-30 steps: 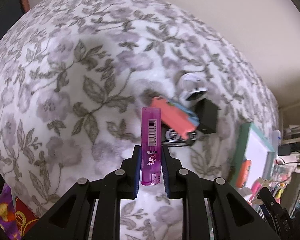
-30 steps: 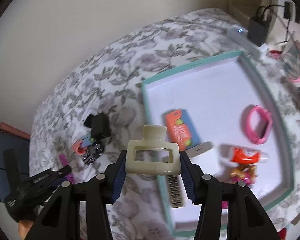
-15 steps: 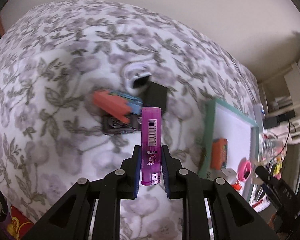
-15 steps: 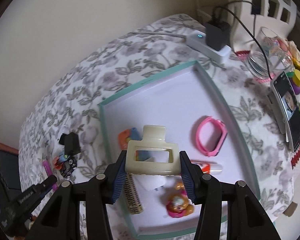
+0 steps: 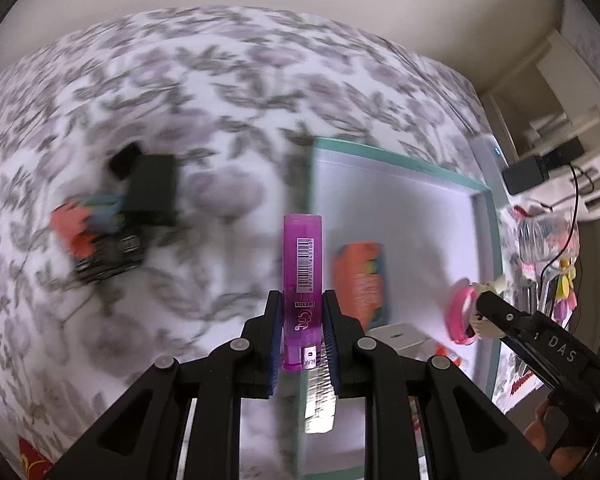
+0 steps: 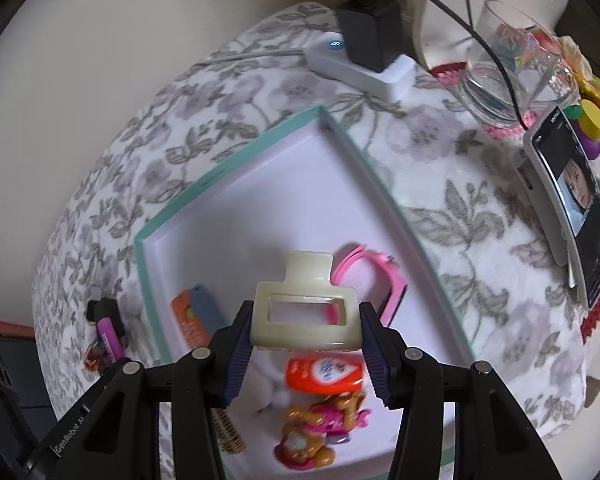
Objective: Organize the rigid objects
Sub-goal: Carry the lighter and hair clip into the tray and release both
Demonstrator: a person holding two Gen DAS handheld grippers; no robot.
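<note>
My left gripper [image 5: 300, 328] is shut on a purple lighter [image 5: 302, 276], held upright above the left rim of the teal-edged white tray [image 5: 400, 156]. My right gripper [image 6: 306, 344] is shut on a cream hair claw clip [image 6: 304, 312], held above the tray [image 6: 236, 164]. The tray holds an orange card pack [image 6: 192, 320], a pink wristband [image 6: 376, 280], an orange tube [image 6: 324, 374], a toy figure [image 6: 320, 428] and a comb [image 6: 228, 432]. The lighter also shows in the right wrist view [image 6: 110, 338].
Left of the tray on the floral cloth lie a black adapter [image 5: 152, 188], an orange-blue item [image 5: 80, 224] and a black box [image 5: 108, 256]. Right of the tray stand a power strip with charger [image 6: 364, 56], a glass [image 6: 508, 76] and a phone [image 6: 576, 204].
Both grippers have moved right toward the tray with their loads. The left view now reaches the tray's left rim; the right gripper is over the tray's middle.
</note>
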